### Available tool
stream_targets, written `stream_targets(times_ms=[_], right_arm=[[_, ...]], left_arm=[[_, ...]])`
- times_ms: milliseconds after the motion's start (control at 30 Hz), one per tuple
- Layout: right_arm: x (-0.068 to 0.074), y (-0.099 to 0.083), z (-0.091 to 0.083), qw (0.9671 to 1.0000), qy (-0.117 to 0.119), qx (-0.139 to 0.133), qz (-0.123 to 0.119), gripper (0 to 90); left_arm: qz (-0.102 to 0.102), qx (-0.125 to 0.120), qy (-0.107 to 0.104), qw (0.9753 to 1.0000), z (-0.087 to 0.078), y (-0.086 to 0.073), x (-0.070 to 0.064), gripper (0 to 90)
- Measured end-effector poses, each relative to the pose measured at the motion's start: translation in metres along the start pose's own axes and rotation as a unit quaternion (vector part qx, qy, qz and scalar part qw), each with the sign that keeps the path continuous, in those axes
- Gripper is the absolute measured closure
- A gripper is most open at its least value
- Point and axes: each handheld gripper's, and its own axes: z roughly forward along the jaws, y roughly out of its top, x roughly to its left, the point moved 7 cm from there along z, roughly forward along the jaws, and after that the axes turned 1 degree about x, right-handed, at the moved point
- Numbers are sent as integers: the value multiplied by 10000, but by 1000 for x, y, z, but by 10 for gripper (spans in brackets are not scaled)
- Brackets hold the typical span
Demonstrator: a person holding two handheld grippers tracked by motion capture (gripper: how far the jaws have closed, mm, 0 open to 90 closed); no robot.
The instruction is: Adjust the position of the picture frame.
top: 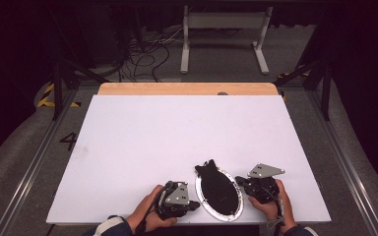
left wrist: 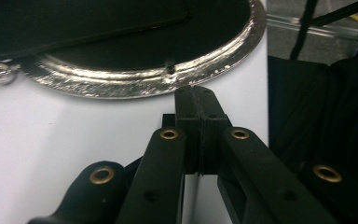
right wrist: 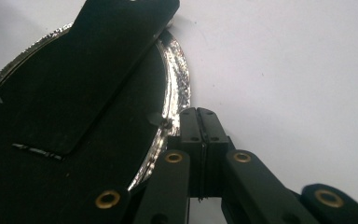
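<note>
Between the two grippers at the counter's (top: 128, 137) near edge lies the oval silver-rimmed tray (top: 204, 199), long axis running away, left gripper (top: 195, 203) and right gripper (top: 238, 181) both closed on nothing, tips at opposite rims.

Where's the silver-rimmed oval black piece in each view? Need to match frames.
High view: the oval piece lies at the table's near edge, between the two grippers.
Left gripper view: across the top, its silver rim just beyond the shut jaws.
Right gripper view: left half, rim curving beside the shut jaws.
Shared landmark: the silver rim.
</note>
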Motion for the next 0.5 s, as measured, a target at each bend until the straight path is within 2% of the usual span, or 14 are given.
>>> stream_targets(times_ms=[200,300,367,467,500], right_arm=[[5,10,11,9997,-162,-20,-189,900],[7,16,16,9997,-109,10,-225,900],[6,19,19,9996,-91,56,-271,900],[2,22,22,9998,84,56,-142,900],[2,23,23,9998,121,59,-125,900]], left_arm=[[-18,19,58,10000,3,2,-3,897],[151,55,100,9998,5,4,-3,900],[91,17,31,10000,5,4,-2,900],[148,98,83,9998,5,4,-2,900],[112,89,90,9999,5,5,-3,900]])
